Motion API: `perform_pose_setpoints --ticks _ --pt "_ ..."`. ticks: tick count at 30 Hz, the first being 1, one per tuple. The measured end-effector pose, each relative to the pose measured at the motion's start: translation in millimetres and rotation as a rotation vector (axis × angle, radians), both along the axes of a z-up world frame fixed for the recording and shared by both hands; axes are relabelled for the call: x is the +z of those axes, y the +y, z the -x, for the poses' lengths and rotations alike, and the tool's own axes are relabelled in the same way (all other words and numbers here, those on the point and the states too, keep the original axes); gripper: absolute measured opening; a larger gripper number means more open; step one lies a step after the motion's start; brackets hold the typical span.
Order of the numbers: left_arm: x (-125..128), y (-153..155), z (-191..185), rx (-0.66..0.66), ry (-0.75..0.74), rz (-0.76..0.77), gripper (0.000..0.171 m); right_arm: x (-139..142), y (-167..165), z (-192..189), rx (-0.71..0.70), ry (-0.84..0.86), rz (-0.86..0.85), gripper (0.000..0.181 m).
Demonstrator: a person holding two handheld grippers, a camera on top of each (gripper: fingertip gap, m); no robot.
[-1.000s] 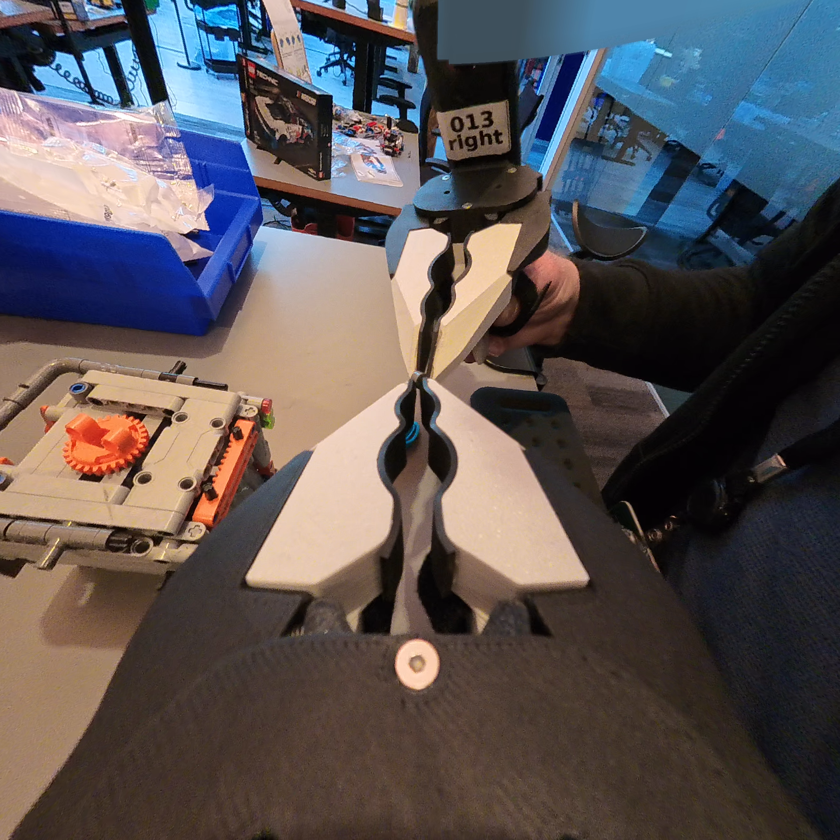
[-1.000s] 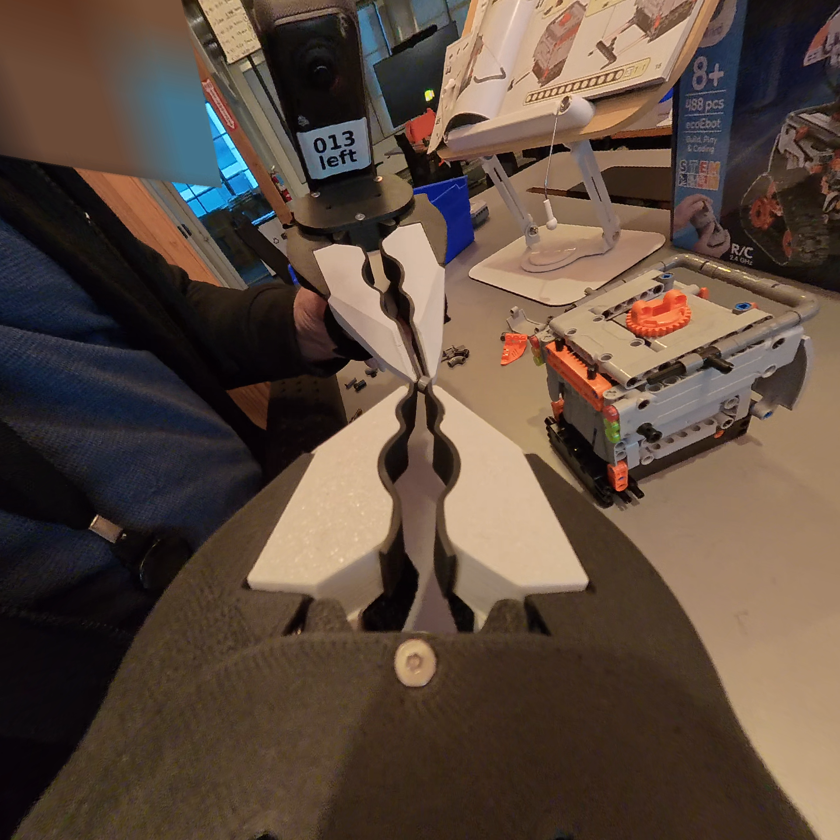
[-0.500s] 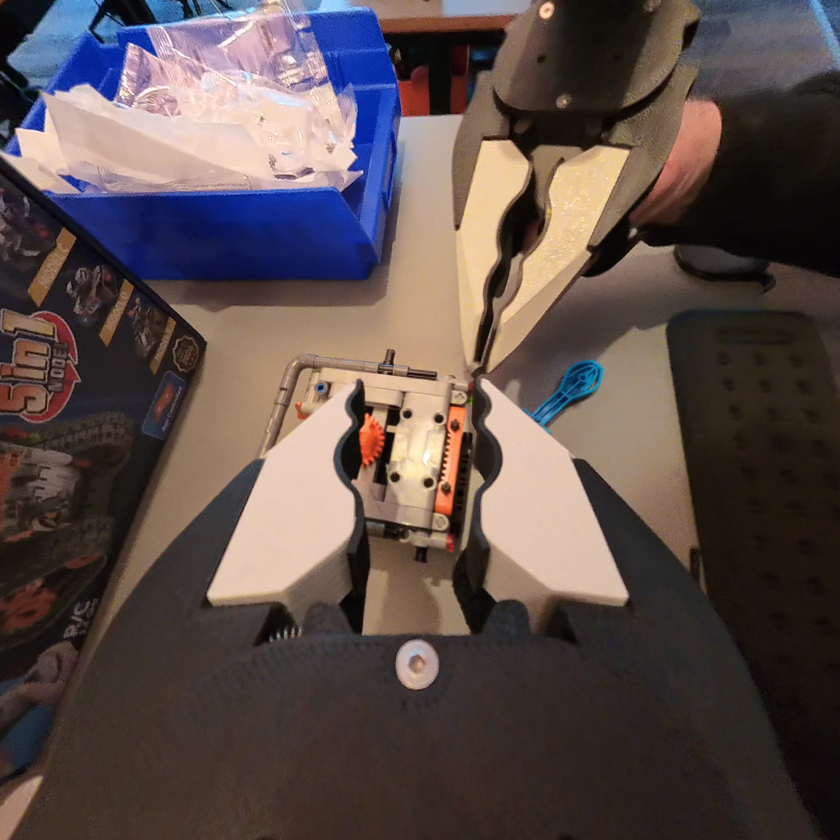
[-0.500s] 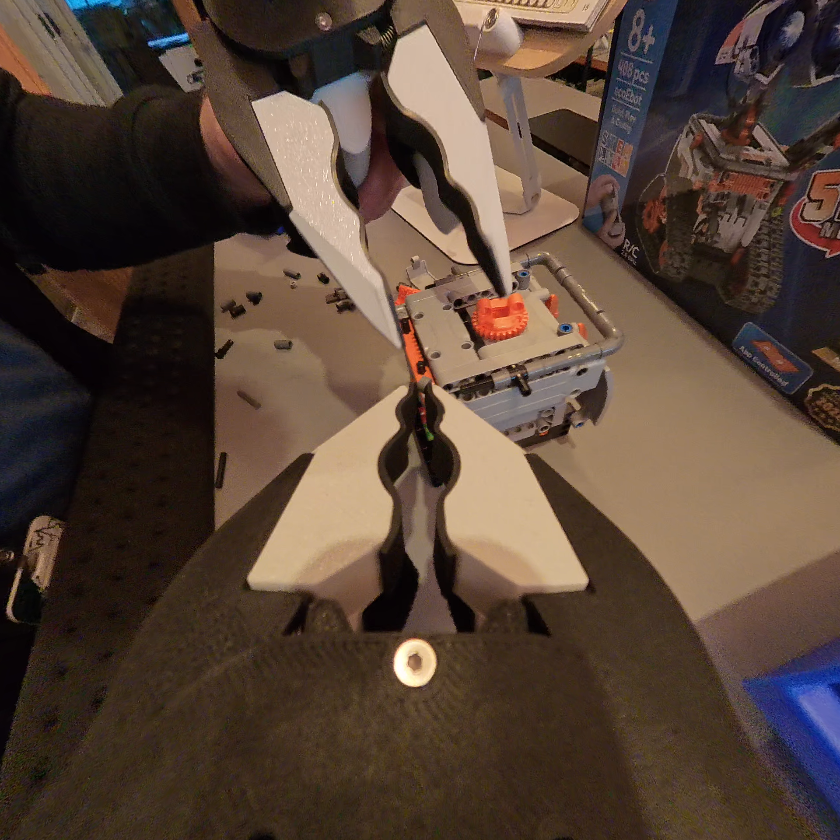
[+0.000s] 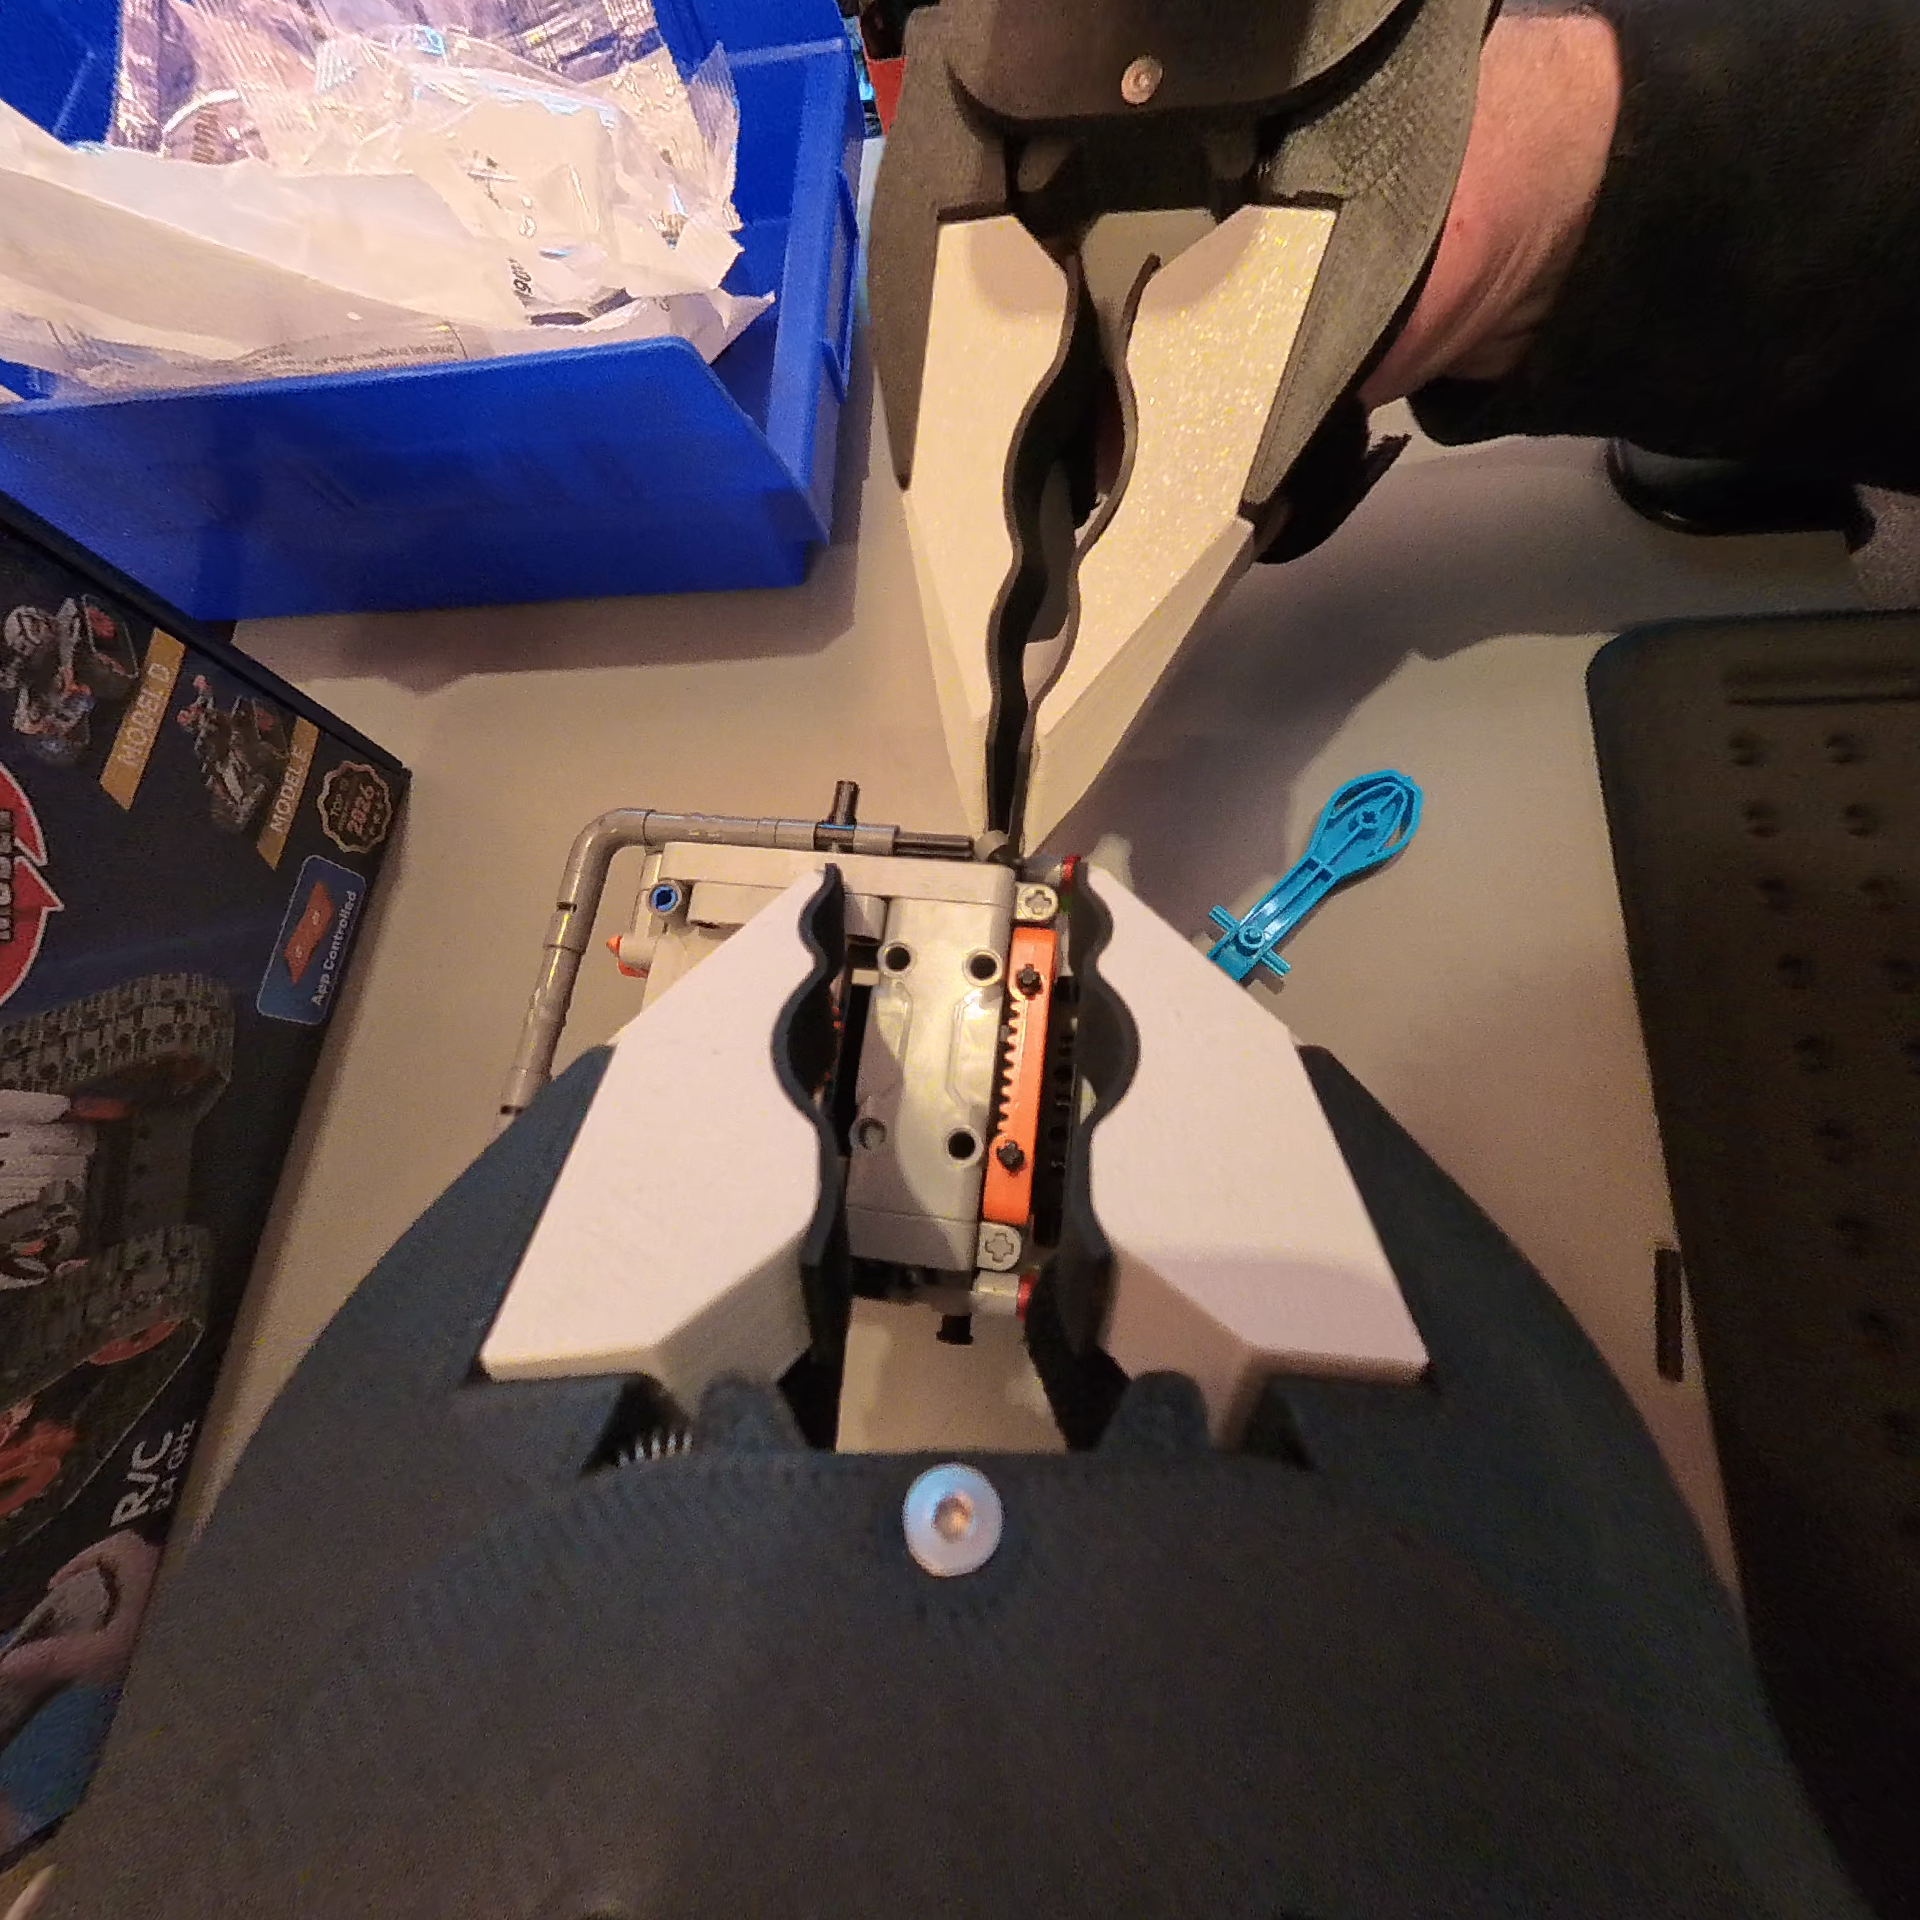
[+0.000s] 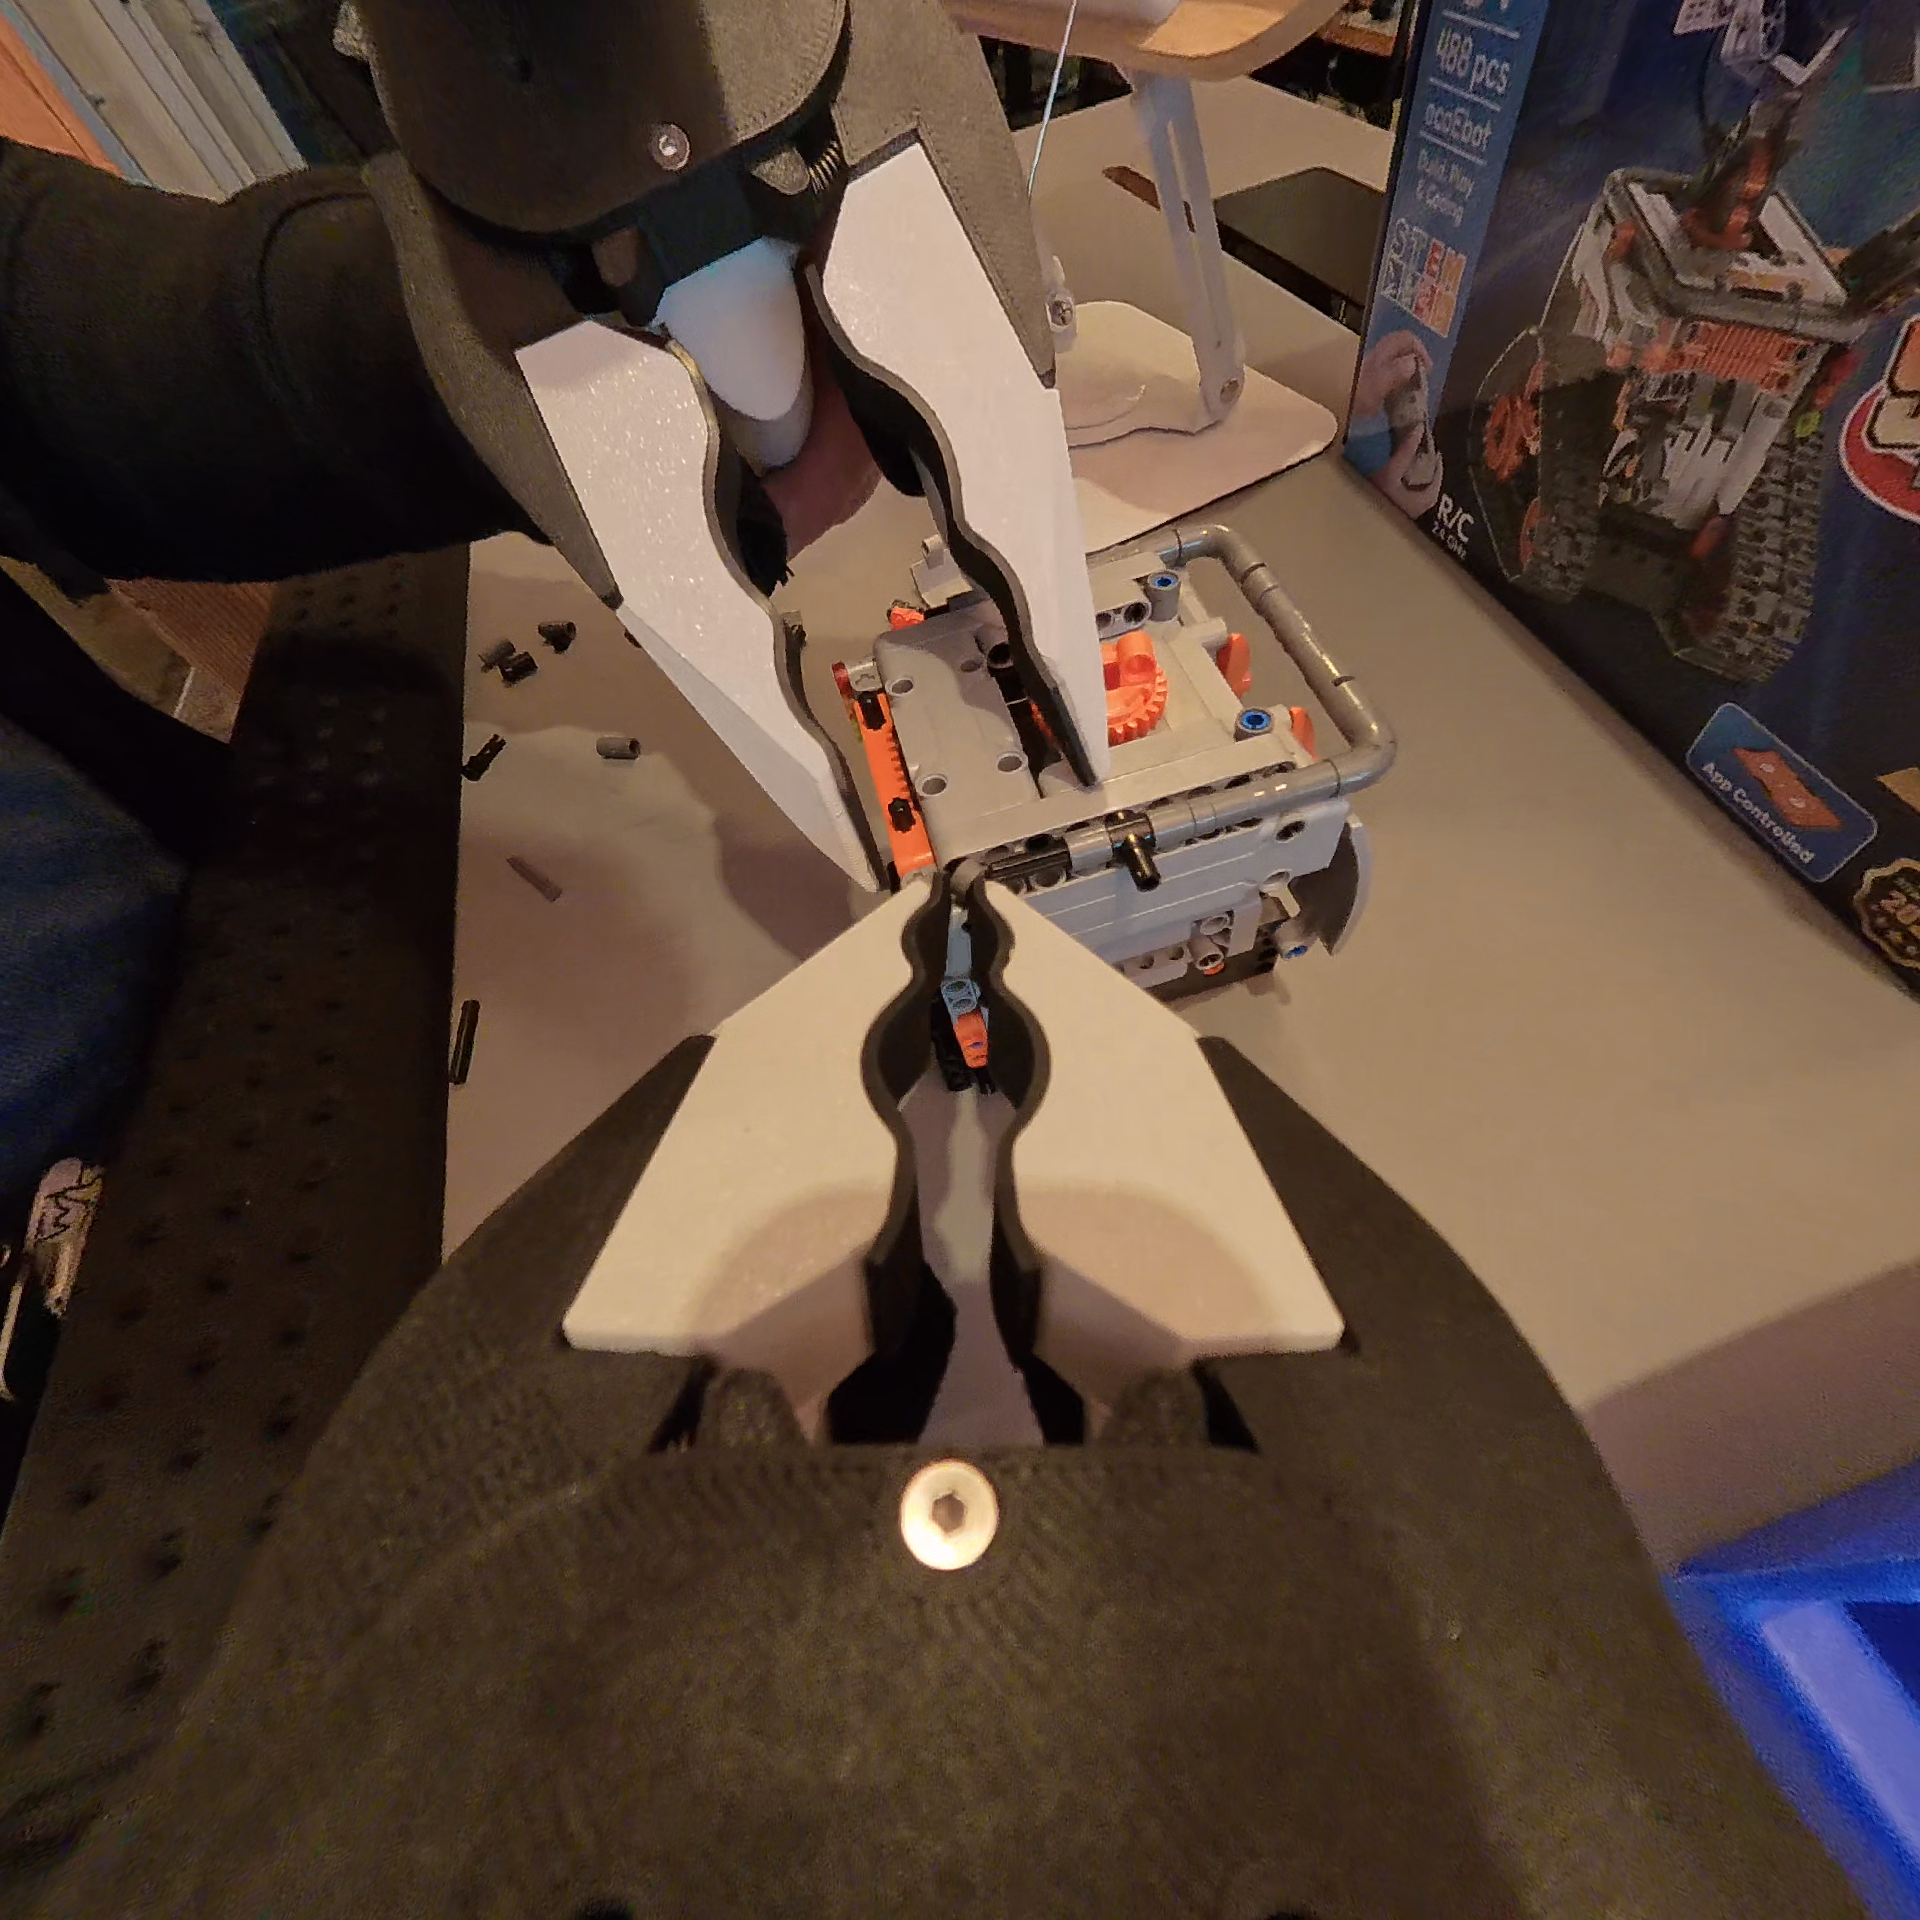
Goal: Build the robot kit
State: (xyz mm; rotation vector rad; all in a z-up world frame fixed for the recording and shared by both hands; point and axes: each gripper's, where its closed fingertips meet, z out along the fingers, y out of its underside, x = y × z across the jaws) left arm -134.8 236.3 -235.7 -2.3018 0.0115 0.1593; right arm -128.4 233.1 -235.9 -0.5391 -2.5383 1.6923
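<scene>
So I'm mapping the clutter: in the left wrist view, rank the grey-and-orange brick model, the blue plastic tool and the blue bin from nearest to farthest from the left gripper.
1. Grey-and-orange brick model: between the left gripper's fingers.
2. Blue plastic tool: on the table, just right.
3. Blue bin: beyond, far left.

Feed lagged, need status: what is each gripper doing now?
Left gripper: open, fingers astride the grey brick model.
Right gripper: shut at the model's corner; held piece unclear.

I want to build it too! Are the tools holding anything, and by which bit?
The right tool pinches a small grey piece in its tips, at a corner of the model. The left tool is open, straddling the top panel, not clearly gripping.
</scene>
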Motion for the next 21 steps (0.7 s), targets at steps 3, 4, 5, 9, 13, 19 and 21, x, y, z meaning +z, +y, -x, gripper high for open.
perform_pose_setpoints --ticks 3,4,5,9,13,19,21 --pt "0.4 0.8 0.5 0.01 -0.012 -0.021 0.039 -0.5 0.5 0.5 -0.029 -0.007 0.01 0.0" --pt "0.6 0.8 0.5 0.01 -0.012 -0.024 0.038 -0.7 1.2 0.5 -0.038 -0.005 0.01 0.0" --pt "0.6 1.0 0.7 0.01 -0.008 -0.027 0.036 -0.9 2.1 0.7 -0.046 -0.003 0.008 0.0" --pt "0.7 1.5 1.0 0.009 -0.007 -0.029 0.034 -0.1 1.5 0.9 -0.069 0.01 0.008 0.0" --pt "1.1 0.0 1.0 0.007 -0.016 -0.04 0.033 1.1 0.7 0.9 -0.072 0.013 0.013 0.0" --pt "1.9 0.2 -1.0 -0.002 -0.022 -0.053 0.027 3.9 2.5 6.8 -0.144 0.0 0.006 0.0" --pt "2.0 -0.3 1.7 0.011 0.0 -0.056 0.021 2.9 2.1 6.0 -0.156 0.009 -0.004 0.0"
